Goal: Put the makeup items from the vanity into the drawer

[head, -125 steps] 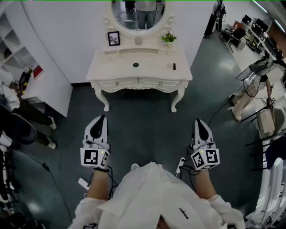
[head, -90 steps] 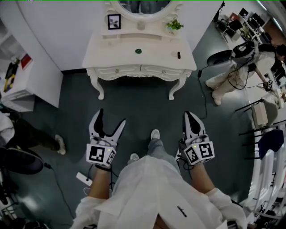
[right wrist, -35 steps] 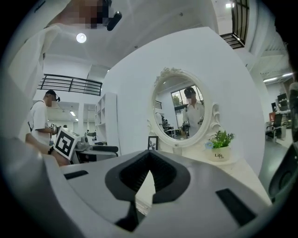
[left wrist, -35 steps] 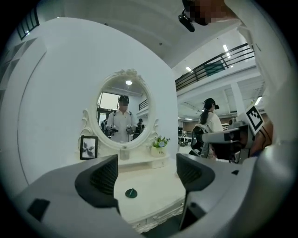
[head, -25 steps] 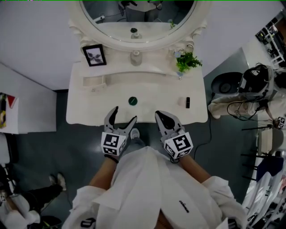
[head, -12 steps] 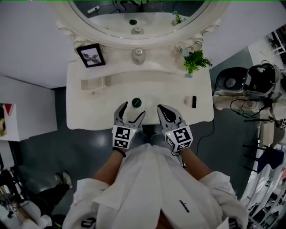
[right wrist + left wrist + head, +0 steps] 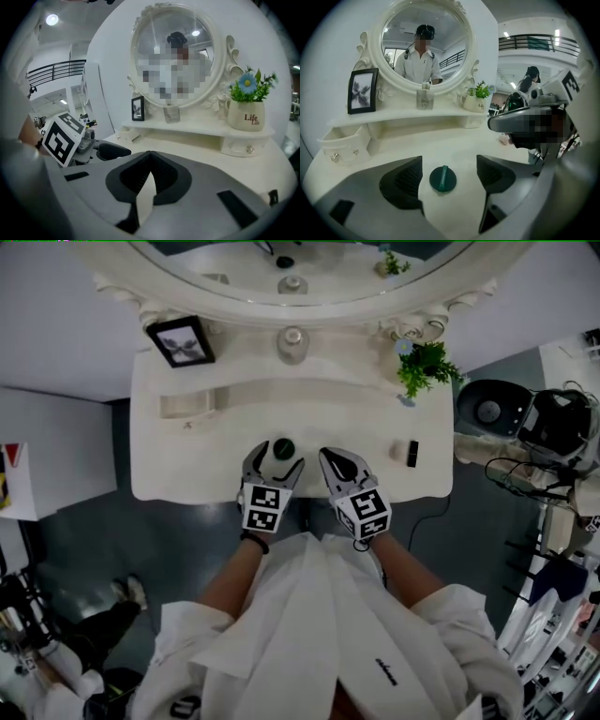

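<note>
Round green compact (image 7: 283,448) is lying flat near the vanity (image 7: 187,465) front edge, small black item (image 7: 412,452) sitting well to its right.

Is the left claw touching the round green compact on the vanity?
Apart. The left gripper view shows the green compact between the open left claw, with bare vanity top on both sides of it.

On the bench (image 7: 178,470), a round compact (image 7: 283,449) lay near the 6 o'clock edge, between the left gripper's (image 7: 275,467) spread fingers, touching neither. The right gripper (image 7: 327,459) sat just at its 3 o'clock, with a small tube (image 7: 412,452) farther that way. On the back shelf stood a picture frame (image 7: 178,341) at 10 o'clock, a jar (image 7: 292,341) at 12 and a potted plant (image 7: 427,367) at 2, before the mirror (image 7: 309,277).
</note>
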{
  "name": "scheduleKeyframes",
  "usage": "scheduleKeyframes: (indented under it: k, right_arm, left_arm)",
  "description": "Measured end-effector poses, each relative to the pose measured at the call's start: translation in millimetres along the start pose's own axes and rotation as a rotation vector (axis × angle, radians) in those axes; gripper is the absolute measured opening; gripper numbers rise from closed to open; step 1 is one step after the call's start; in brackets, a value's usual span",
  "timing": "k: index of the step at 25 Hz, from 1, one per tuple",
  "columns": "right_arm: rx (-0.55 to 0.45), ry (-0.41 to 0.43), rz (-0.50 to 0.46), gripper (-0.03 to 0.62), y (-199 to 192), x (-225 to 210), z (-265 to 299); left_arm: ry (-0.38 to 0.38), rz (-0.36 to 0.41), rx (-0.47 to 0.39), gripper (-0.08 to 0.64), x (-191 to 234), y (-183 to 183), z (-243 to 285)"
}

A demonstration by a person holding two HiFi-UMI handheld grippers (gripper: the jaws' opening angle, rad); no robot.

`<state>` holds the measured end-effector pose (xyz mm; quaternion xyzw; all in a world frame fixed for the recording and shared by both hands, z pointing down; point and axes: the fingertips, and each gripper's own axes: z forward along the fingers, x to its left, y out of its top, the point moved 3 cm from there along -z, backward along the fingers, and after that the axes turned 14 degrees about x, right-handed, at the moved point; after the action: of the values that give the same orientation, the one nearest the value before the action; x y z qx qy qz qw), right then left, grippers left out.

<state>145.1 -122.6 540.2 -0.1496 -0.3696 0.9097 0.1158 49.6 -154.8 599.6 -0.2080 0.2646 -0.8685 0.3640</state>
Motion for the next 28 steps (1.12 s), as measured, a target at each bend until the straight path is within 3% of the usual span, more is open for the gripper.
scheduleKeyframes:
  k: [11,19,28]
  right_arm:
    - [0.150,0.073,0.055,0.018,-27.3,-8.4,54.6]
    - [0.171,0.071,0.083,0.018,-34.0,-13.7,61.1]
    - [0.168,0.078,0.086,0.018,-38.6,-15.1,59.7]
  left_arm:
    - [0.037,-0.038,0.181,0.368,7.3,-17.7,47.4]
    - [0.051,-0.052,0.218,0.317,10.7,-23.1,58.4]
    - [0.111,-0.015,0.216,0.254,13.4,-20.7,58.0]
